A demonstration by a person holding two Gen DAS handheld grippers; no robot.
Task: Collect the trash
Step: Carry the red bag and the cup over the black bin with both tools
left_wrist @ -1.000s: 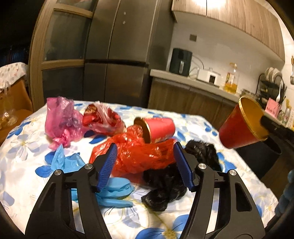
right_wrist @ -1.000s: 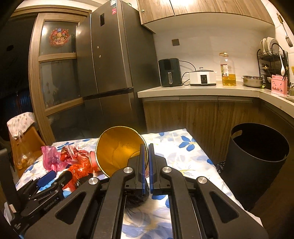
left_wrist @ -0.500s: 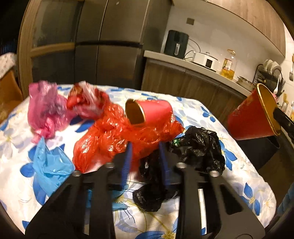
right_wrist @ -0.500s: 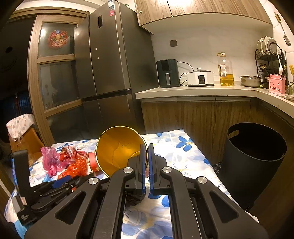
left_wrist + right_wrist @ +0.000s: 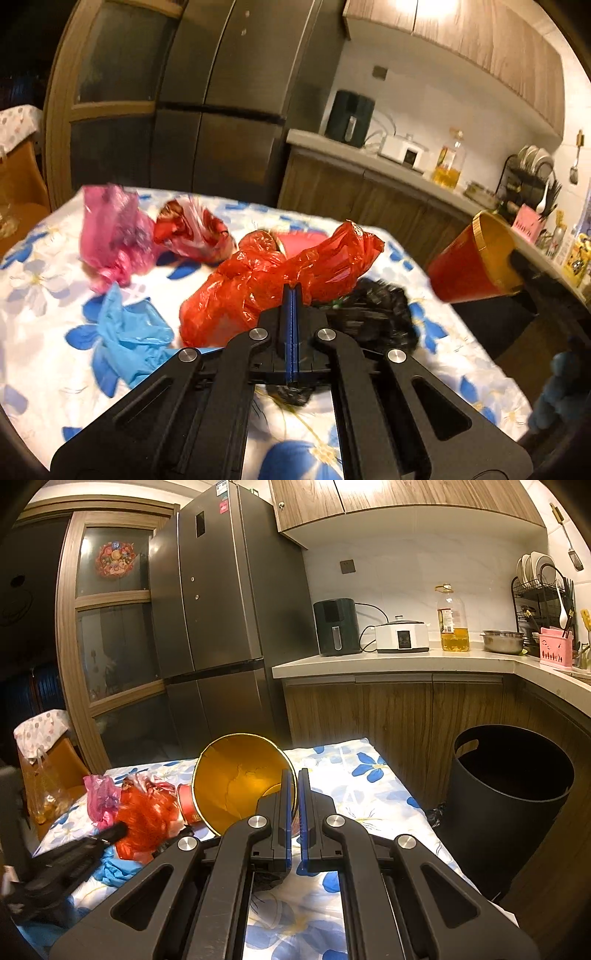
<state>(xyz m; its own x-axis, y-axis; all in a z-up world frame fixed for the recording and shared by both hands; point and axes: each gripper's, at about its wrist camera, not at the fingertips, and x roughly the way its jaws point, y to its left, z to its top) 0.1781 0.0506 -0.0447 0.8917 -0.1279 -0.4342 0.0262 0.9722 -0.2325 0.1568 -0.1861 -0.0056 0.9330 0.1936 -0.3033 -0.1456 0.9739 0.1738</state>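
My left gripper (image 5: 291, 292) is shut on a fold of the crumpled red plastic bag (image 5: 251, 288), which is pulled up off the flowered tablecloth (image 5: 40, 295). Behind the bag lies a red paper cup (image 5: 301, 240), mostly hidden. A black bag (image 5: 373, 314) lies just right of the gripper, with blue plastic (image 5: 125, 332) to its left. A pink bag (image 5: 110, 229) and a red-and-white wrapper (image 5: 192, 229) sit farther back. My right gripper (image 5: 293, 775) is shut on the rim of a red cup with a gold inside (image 5: 236, 775), held in the air above the table's right side.
A black trash bin (image 5: 509, 794) stands on the floor right of the table, against the wooden cabinets (image 5: 395, 716). The fridge (image 5: 221, 627) rises behind the table. A chair with a plastic bag (image 5: 48, 775) is at the far left.
The left jaws have closed on the red bag and pulled it up, so it now covers most of the lying cup. The right gripper and its cup have stayed put.
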